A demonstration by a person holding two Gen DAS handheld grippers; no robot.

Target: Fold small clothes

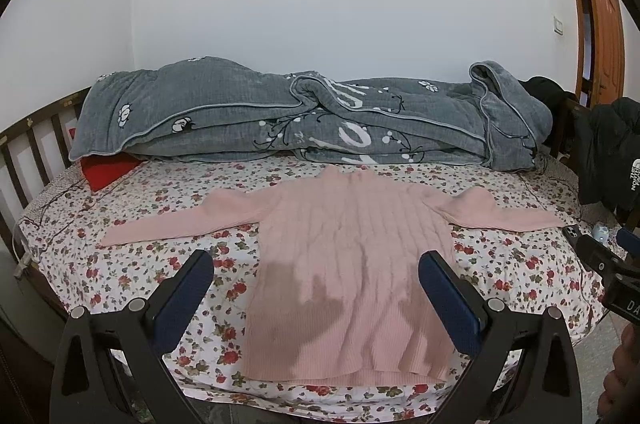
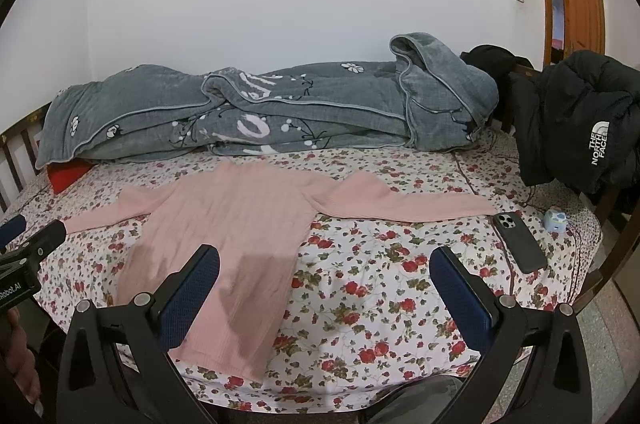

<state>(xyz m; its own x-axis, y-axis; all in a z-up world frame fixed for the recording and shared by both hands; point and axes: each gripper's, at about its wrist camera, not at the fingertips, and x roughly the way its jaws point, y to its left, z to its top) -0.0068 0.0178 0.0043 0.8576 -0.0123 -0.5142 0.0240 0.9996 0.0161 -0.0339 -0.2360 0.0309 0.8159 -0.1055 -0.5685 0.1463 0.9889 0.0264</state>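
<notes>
A pink ribbed sweater (image 1: 344, 256) lies flat on the floral bedsheet (image 1: 132, 264), sleeves spread out to both sides, hem toward me. It also shows in the right wrist view (image 2: 232, 244). My left gripper (image 1: 316, 264) is open and empty, held above the sweater's lower body. My right gripper (image 2: 326, 260) is open and empty, above the sheet just right of the sweater's body. Neither touches the cloth.
A rolled grey quilt (image 1: 300, 120) lies along the wall. A red cloth (image 1: 106, 170) peeks from under it. A dark phone (image 2: 520, 242) and a small blue object (image 2: 555, 220) lie by the right sleeve end. A black jacket (image 2: 580, 120) hangs on the footboard.
</notes>
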